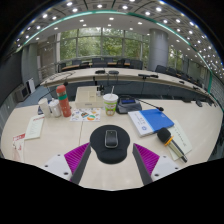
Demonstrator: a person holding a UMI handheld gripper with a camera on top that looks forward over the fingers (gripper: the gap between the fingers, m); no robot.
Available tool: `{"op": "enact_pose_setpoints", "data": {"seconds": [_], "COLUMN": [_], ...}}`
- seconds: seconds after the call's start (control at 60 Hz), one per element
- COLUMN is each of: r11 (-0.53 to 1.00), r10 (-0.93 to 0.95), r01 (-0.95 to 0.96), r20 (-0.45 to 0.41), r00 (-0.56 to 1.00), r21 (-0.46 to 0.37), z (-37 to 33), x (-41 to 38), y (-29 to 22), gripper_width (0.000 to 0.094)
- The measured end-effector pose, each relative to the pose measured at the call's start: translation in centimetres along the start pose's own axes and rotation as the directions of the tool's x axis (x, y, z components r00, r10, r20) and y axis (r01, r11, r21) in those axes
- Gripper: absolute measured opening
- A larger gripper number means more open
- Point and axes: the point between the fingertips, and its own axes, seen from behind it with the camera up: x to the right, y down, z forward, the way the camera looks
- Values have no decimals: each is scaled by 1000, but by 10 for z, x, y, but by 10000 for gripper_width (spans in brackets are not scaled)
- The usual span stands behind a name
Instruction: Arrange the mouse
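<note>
A dark mouse [111, 138] lies on a round black mouse pad [111, 146] on the pale table [60, 130], just ahead of my fingers and partly between their tips. My gripper [111, 158] is open, with its two magenta pads [76, 155] spread wide at either side of the black pad. Neither finger touches the mouse. The rear edge of the black pad reaches in between the fingers.
Beyond the mouse stand a paper cup [110, 102], a red bottle [63, 100], a blue notebook [152, 121], a yellow-handled tool [171, 139], papers [34, 127] and a dark box [129, 103]. More desks and chairs stand behind, before large windows.
</note>
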Motion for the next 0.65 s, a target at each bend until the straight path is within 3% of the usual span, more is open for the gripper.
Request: {"op": "enact_pose_setpoints", "data": {"seconds": [0.317,0.65], "r11": [998,996], "r10": [-21,-42], "r01": [20,39], "r20": [8,33], "r00": [1000,999], "r21": [51,79], "z": [-152,-212], "x": [6,0], "y": [49,74], "gripper_width": [853,853]}}
